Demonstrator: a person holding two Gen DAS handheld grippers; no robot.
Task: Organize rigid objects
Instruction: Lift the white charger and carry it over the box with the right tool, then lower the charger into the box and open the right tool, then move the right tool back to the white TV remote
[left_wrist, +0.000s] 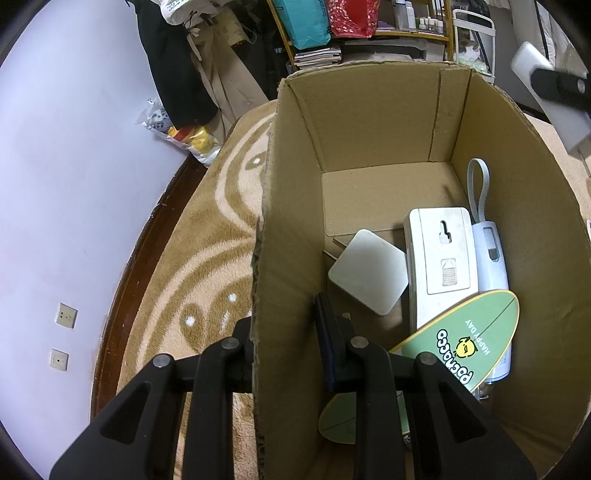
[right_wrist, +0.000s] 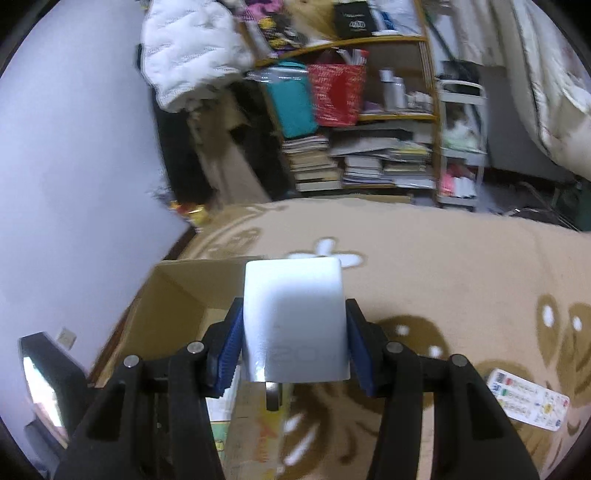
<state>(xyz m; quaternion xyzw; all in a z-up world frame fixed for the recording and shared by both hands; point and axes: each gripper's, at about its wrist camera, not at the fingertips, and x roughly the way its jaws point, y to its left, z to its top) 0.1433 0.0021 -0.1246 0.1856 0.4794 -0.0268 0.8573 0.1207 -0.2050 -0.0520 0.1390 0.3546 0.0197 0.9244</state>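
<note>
An open cardboard box (left_wrist: 369, 122) stands on the rug. Inside lie a white square puck (left_wrist: 369, 271), a long white device (left_wrist: 441, 258), a pale blue device with a loop (left_wrist: 489, 251) and a green surfboard-shaped card (left_wrist: 469, 339). My left gripper (left_wrist: 284, 310) straddles the box's left wall, one finger outside and one inside, closed on it. My right gripper (right_wrist: 294, 306) is shut on a white rectangular block (right_wrist: 295, 317), held above the rug just right of the box (right_wrist: 177, 306). That block (left_wrist: 546, 110) also shows at the left wrist view's upper right, above the box rim.
A lilac wall (left_wrist: 74, 166) with sockets runs along the left. Cluttered shelves (right_wrist: 369, 129) with books and bags stand at the far side. A flat printed packet (right_wrist: 528, 402) lies on the beige rug (right_wrist: 443, 266) to the right. A plastic bag (left_wrist: 184, 133) sits by the wall.
</note>
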